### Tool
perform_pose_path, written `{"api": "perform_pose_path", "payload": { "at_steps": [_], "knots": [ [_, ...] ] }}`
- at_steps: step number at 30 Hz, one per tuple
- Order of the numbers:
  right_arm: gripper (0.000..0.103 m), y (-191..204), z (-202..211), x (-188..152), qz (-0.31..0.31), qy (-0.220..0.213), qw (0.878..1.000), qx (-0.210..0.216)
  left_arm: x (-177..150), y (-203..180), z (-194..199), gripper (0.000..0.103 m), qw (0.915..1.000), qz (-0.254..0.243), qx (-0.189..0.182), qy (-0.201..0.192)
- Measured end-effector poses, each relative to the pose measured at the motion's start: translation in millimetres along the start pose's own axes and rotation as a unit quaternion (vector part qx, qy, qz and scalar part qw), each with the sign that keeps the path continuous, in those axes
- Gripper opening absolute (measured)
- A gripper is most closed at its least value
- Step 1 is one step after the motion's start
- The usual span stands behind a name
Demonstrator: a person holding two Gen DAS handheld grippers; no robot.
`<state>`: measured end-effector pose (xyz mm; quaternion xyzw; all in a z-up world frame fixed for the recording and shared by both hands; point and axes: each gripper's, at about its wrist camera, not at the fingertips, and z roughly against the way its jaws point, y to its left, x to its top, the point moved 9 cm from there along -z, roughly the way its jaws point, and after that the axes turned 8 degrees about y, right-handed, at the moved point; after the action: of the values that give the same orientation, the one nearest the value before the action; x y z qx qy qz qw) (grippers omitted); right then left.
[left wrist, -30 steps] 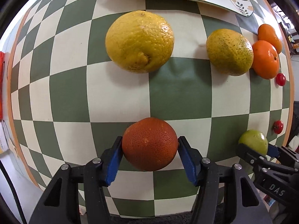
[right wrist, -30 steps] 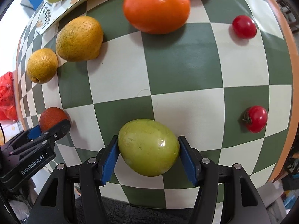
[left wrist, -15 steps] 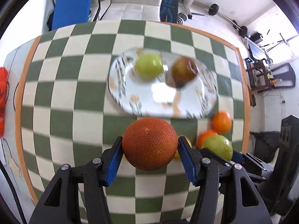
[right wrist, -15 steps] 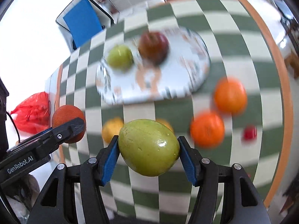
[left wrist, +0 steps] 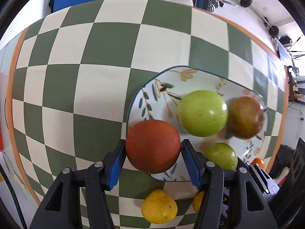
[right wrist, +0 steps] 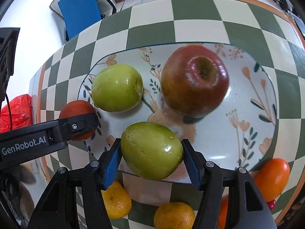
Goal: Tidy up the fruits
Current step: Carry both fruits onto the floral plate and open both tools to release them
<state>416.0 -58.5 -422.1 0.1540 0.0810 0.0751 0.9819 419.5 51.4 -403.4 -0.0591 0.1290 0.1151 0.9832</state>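
My left gripper [left wrist: 153, 147] is shut on a dark orange citrus fruit [left wrist: 153, 146], held over the near left rim of the floral plate [left wrist: 152, 93]. Over the plate's near edge, my right gripper [right wrist: 151, 151] is shut on a green oval fruit [right wrist: 152, 150]. On the plate lie a green apple [right wrist: 116, 87] and a red apple [right wrist: 194, 81]. The right wrist view shows the left gripper's finger [right wrist: 47, 135] with the dark orange fruit [right wrist: 76, 107] at the plate's left rim. The green oval fruit [left wrist: 221, 156] also appears in the left wrist view.
Yellow-orange citrus fruits [right wrist: 115, 201] [right wrist: 173, 215] and a bright orange mandarin [right wrist: 271, 178] lie on the checked tablecloth [left wrist: 76, 57] below the plate. A small red tomato [right wrist: 271, 204] sits near the table's right edge. A blue chair [right wrist: 80, 7] and a red bag [right wrist: 17, 110] stand beyond the table.
Both grippers lifted their fruits off the tablecloth and carried them forward to the plate, which now fills the views. The loose citrus fruits have dropped below the fingers.
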Motion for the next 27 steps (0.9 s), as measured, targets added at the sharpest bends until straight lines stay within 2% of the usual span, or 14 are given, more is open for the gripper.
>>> {"api": "perform_pose_path", "payload": {
  "at_steps": [4,5,7,8,12,14,20,27],
  "knots": [
    [0.066,1,-8,1,0.000,0.010,1.000,0.006,3,0,-3,0.059,0.9999,0.006,-0.008,0.002],
    [0.074,4,-8,2,-0.001,0.008,1.000,0.010,3,0,-2,0.063,0.9999,0.008,-0.014,0.001],
    [0.085,2,-1,-1,-0.004,0.007,1.000,0.012,3,1,2,0.084,0.9999,0.008,-0.011,-0.008],
    [0.086,1,3,-3,-0.004,0.005,1.000,0.012,3,1,5,0.087,0.9998,0.006,-0.010,-0.013],
    [0.087,-10,19,-13,-0.010,0.001,1.000,-0.002,-3,4,13,0.088,0.9996,0.003,-0.002,-0.026],
    [0.096,-19,29,-19,-0.013,-0.009,1.000,-0.023,-9,6,19,0.088,0.9993,0.000,0.006,-0.038],
    [0.096,-39,63,-36,-0.016,-0.045,0.996,-0.071,-37,1,41,0.088,0.9932,-0.018,0.057,-0.099],
    [0.097,-52,102,-64,-0.019,-0.079,0.991,-0.105,-70,-2,74,0.088,0.9857,-0.036,0.070,-0.149]
  ]
}}
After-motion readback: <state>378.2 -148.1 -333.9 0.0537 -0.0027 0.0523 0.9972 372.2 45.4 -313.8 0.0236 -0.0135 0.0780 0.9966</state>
